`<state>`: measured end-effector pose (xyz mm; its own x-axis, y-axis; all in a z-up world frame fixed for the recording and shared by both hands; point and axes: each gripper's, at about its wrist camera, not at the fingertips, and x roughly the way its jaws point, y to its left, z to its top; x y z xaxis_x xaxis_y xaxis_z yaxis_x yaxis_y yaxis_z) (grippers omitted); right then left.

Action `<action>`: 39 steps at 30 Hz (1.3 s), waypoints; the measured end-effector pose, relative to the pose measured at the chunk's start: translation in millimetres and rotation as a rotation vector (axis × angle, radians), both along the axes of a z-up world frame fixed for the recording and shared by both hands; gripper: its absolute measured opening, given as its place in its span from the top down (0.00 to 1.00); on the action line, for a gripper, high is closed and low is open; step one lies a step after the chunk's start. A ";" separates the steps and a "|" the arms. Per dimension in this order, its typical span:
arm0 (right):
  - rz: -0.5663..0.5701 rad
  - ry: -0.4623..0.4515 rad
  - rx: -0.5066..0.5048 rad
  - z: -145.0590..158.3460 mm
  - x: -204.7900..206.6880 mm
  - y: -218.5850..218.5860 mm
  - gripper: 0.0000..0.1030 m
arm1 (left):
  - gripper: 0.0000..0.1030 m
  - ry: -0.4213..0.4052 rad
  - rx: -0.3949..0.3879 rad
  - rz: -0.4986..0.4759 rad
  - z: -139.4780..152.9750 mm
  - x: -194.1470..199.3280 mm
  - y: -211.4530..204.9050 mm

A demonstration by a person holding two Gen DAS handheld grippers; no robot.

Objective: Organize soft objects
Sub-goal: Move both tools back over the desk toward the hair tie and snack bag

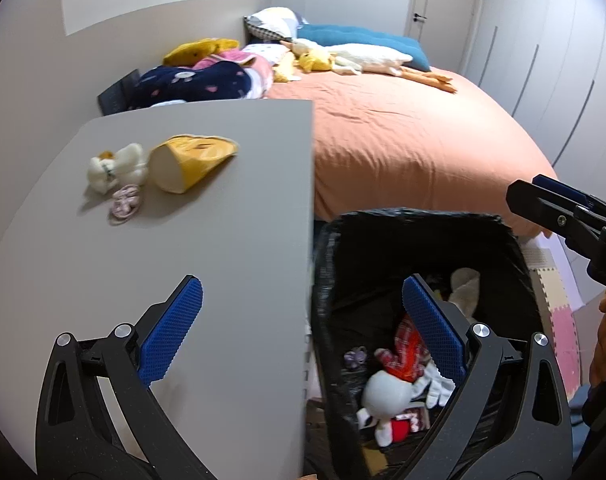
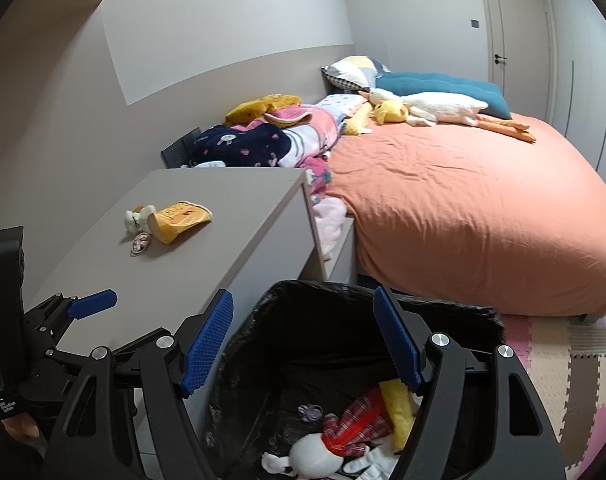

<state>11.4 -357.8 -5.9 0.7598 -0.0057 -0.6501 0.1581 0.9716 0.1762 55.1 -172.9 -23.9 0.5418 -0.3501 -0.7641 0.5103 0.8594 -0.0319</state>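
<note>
On the grey table [image 1: 207, 264] lie a small white plush [image 1: 117, 168], a yellow cheese-shaped plush [image 1: 195, 160] and a pink hair tie [image 1: 125, 204]. My left gripper [image 1: 303, 288] is open and holds nothing, straddling the table's right edge and the black-lined bin [image 1: 423, 232]. In the bin sit a white-headed doll in red plaid [image 1: 387, 392] and other soft toys. My right gripper [image 2: 303, 300] is open and holds nothing above the bin [image 2: 463, 316], with the doll [image 2: 315, 452] and a yellow plush [image 2: 395, 404] below it. The table toys [image 2: 183, 220] lie far ahead to the left.
A bed with an orange cover [image 2: 463, 200] fills the right. On it lie a white goose plush [image 2: 443, 108], a yellow duck plush [image 2: 391, 112], pillows and a heap of blankets [image 2: 271, 136]. Foam mats [image 2: 575, 372] cover the floor. A hand [image 2: 21, 426] grips the left tool.
</note>
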 end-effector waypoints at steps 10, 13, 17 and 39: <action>0.061 0.001 0.002 -2.8 35.2 29.8 0.29 | 0.06 0.011 0.004 0.100 -4.4 30.0 47.1; 0.089 0.003 0.009 -4.5 48.5 40.2 0.29 | 0.06 0.012 0.005 0.125 -5.8 38.8 58.7; 0.115 0.007 0.017 -6.4 63.9 51.2 0.29 | 0.06 0.010 0.011 0.151 -8.3 50.7 72.1; 0.222 0.024 0.062 -19.1 134.9 90.3 0.29 | 0.34 0.027 0.015 0.205 -28.7 137.6 98.2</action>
